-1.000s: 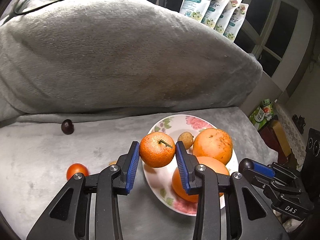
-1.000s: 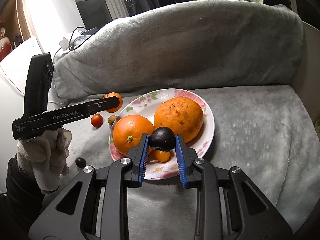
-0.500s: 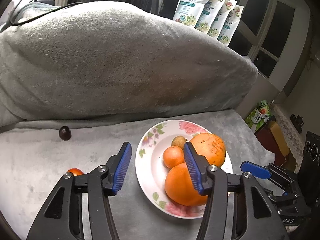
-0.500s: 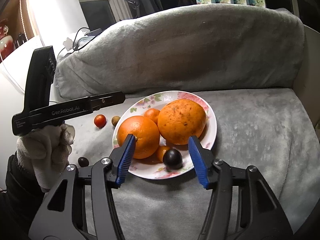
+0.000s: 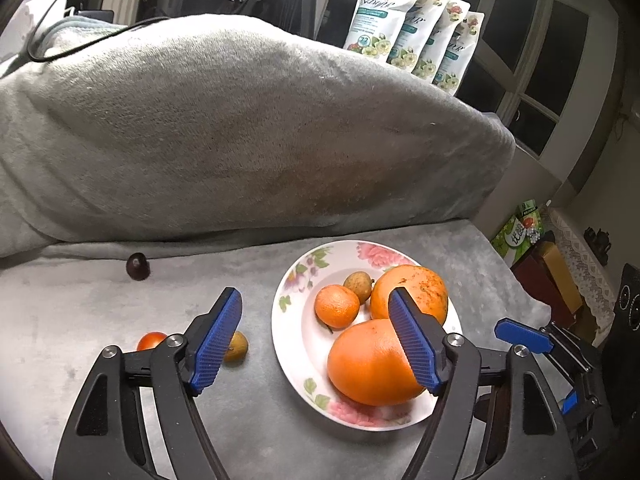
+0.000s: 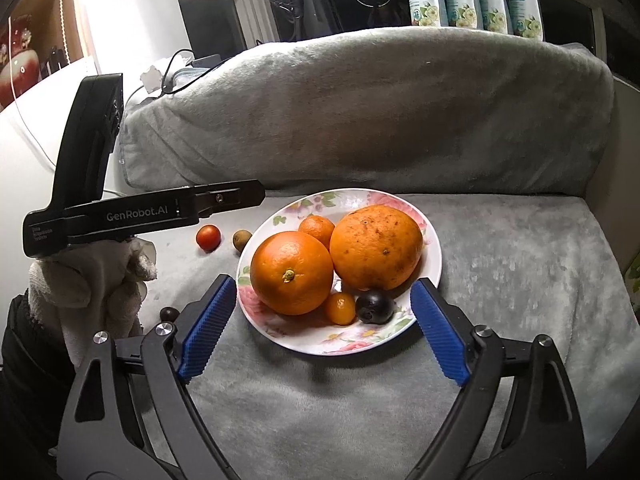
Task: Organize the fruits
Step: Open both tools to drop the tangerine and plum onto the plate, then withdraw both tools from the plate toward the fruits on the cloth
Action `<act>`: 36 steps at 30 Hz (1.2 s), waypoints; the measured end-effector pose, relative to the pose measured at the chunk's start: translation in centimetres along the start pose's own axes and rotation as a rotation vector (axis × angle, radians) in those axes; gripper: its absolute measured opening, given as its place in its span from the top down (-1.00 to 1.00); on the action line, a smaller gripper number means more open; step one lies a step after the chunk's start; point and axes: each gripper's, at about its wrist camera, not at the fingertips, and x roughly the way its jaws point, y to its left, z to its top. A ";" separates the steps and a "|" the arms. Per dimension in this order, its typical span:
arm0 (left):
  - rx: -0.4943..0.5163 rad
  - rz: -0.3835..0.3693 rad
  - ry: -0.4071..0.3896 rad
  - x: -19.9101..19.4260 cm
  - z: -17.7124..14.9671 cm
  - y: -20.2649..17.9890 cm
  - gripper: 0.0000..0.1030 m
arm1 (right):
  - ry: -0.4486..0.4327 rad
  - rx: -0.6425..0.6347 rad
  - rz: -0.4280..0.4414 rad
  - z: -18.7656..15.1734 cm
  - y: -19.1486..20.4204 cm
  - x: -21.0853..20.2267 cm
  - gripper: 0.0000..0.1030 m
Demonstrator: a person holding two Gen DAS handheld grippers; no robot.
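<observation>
A floral plate (image 5: 292, 344) (image 6: 432, 248) sits on the grey blanket. It holds two big oranges (image 6: 292, 272) (image 6: 376, 252), a small mandarin (image 5: 337, 306) (image 6: 317, 229), a brown longan (image 5: 359, 287), a kumquat (image 6: 340, 308) and a dark plum (image 6: 374, 306). My left gripper (image 5: 316, 340) is open and empty above the plate's left rim. My right gripper (image 6: 320, 328) is open and empty at the plate's near rim. A cherry tomato (image 5: 150, 340) (image 6: 208, 237), a brown longan (image 5: 236, 351) (image 6: 241, 240) and a dark plum (image 5: 138, 266) (image 6: 169, 314) lie on the blanket left of the plate.
A large grey blanket-covered cushion (image 5: 240, 140) rises behind the plate. Pouches (image 5: 416, 44) stand on the sill behind it. The right gripper (image 5: 528, 340) shows at the right in the left wrist view. The gloved hand (image 6: 88, 280) with the left gripper is at the left in the right wrist view.
My left gripper opened and let the mandarin onto the plate. My right gripper opened and let the dark plum onto the plate. Both have drawn back a little.
</observation>
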 end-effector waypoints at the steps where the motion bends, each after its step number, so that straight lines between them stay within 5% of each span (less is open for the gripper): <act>1: 0.000 0.002 -0.002 -0.1 0.0 0.0 -0.47 | 0.000 0.001 -0.002 0.0 0.0 0.0 -0.79; 18: 0.015 0.036 -0.072 -3.4 -0.2 0.3 -0.48 | -0.074 0.007 -0.008 0.7 0.6 -1.4 -0.80; 36: -0.107 0.164 -0.142 -8.6 -2.6 8.5 -0.48 | -0.074 -0.105 0.076 4.9 4.3 -0.3 -0.80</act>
